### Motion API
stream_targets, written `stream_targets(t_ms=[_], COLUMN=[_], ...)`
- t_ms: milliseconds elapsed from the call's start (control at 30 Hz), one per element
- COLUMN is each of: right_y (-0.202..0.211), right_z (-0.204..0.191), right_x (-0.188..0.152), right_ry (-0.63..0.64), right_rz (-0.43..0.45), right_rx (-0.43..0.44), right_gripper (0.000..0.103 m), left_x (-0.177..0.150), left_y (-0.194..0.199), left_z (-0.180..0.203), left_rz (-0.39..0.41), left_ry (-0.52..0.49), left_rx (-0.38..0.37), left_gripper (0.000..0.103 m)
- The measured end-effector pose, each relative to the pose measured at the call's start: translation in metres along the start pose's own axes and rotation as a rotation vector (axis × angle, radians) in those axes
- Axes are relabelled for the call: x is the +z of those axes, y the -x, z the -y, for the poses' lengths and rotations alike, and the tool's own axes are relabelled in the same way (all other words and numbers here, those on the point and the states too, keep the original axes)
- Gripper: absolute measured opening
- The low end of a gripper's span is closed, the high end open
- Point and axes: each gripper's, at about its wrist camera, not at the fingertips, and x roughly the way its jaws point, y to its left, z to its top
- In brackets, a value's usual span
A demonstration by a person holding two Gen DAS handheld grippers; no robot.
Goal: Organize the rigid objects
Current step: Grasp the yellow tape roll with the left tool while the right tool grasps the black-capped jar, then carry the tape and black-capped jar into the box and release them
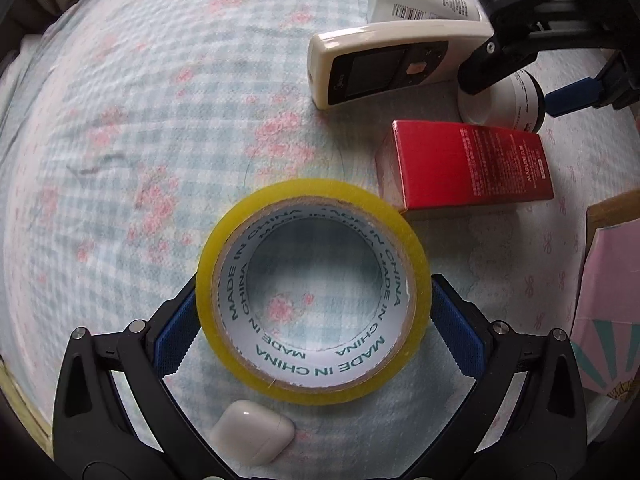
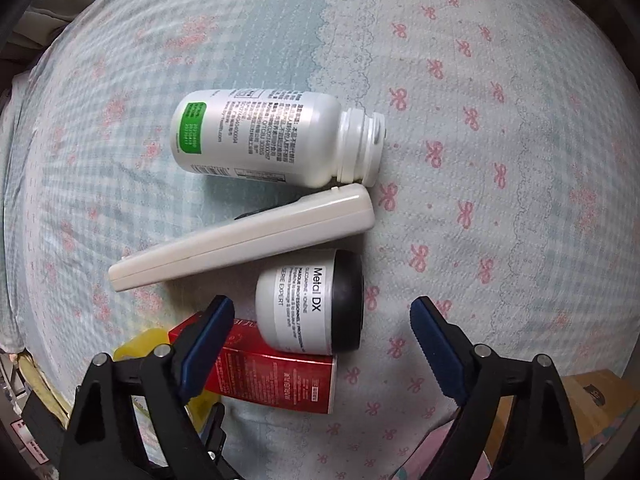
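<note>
Right now my left gripper (image 1: 314,312) jaws straddle the tape roll (image 1: 314,292) flat on the bed (image 1: 140,140) — pads at its sides, grip unclear. Right gripper (image 2: 322,320) jaws wide, empty — jar (image 2: 308,306) lies between them, axis across.

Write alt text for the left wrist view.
The left tool straddles a yellow tape roll lying flat on a checked floral sheet. Beyond it lie a red box and a remote; an earbud case sits nearer.
</note>
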Motion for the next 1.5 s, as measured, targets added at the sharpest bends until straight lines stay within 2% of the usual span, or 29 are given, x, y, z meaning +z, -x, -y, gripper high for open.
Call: stream_targets(t_ms=[100,167,233,600,800,1067,1500], right_y=[-0.01,-0.016,-0.021,-0.024,-0.003,0.046,0.126], right_z=[-0.001,-0.001,-0.001,0.001,0.004,0.014,0.017], right_x=[0.004,0.005,0.005,0.0,-0.003,-0.024,-0.094], right_ry=[-0.006,-0.008,-0.01,-0.019,-0.046,-0.072,-0.072], right_rz=[-0.032,-0.046,-0.064,-0.044,-0.016,0.052,0.156], right_rx=[-0.019,-0.022,-0.002,0.011,0.031,0.055,0.084], right_gripper=[0.074,0.069,0.05,0.049,0.048,0.048,0.048], left_x=[0.004,0.004,0.004,0.012,0.014,0.013,0.0], left_y=[-0.002,-0.005,-0.005,-0.003,0.017,0.063,0.159], left_z=[0.003,0.004,0.005,-0.002,-0.008,-0.012,-0.01], left_rz=[-0.006,-0.012,-0.013,-0.028,-0.012,0.029,0.1], left_ry=[-0.001,-0.006,-0.005,0.004,-0.002,-0.002,-0.002], left_rx=[0.008,0.032,0.027,0.017,0.016,0.025,0.018], left_gripper=[0.102,0.097,0.097,0.096,0.096,0.096,0.096])
